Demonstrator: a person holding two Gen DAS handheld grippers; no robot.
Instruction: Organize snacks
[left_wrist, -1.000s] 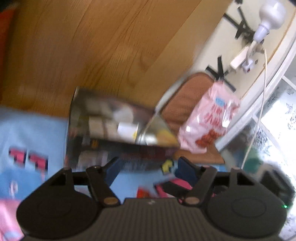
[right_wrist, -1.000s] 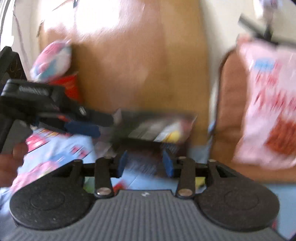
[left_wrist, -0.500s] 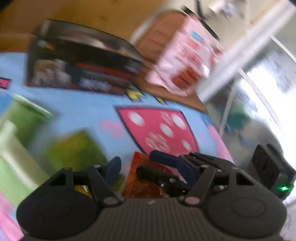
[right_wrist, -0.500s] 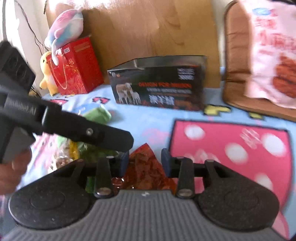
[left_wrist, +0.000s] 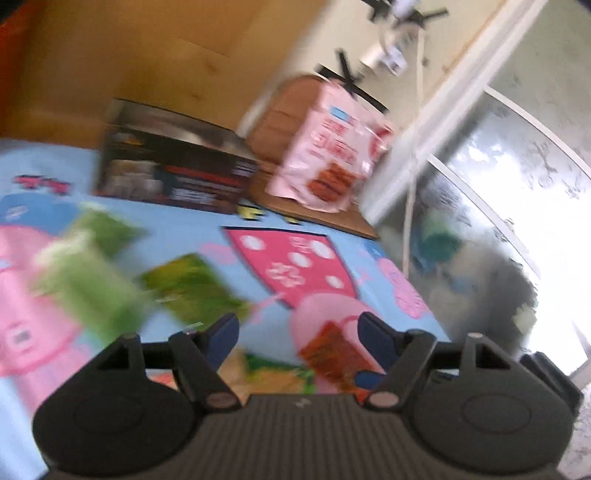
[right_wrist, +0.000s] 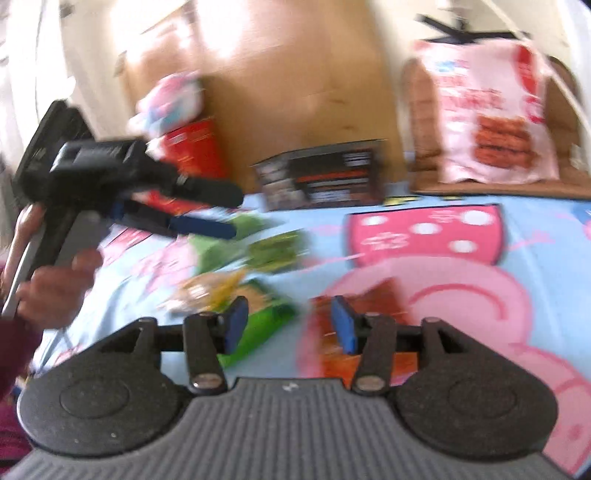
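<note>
Several small snack packets lie on a blue cartoon-print cover. Green packets (left_wrist: 192, 288) (right_wrist: 275, 249) lie in the middle. An orange-red packet (left_wrist: 332, 354) (right_wrist: 365, 299) lies just under both grippers. A yellow-green packet (right_wrist: 258, 306) lies left of the right gripper's fingers. An open black box (left_wrist: 173, 177) (right_wrist: 325, 177) stands at the back. My left gripper (left_wrist: 297, 332) is open and empty above the packets; it also shows in the right wrist view (right_wrist: 207, 218), held at the left. My right gripper (right_wrist: 288, 325) is open and empty above the orange-red packet.
A big pink snack bag (left_wrist: 332, 162) (right_wrist: 491, 114) leans on a brown chair back at the back right. A red box (right_wrist: 192, 147) with a plush toy (right_wrist: 173, 99) stands at the back left. A wooden panel (left_wrist: 147, 59) is behind. A window (left_wrist: 517, 184) is to the right.
Both views are blurred by motion. Both grippers have pulled back and up from the orange-red packet, and the left gripper has swung away to the left. The right gripper's fingers stand wider apart.
</note>
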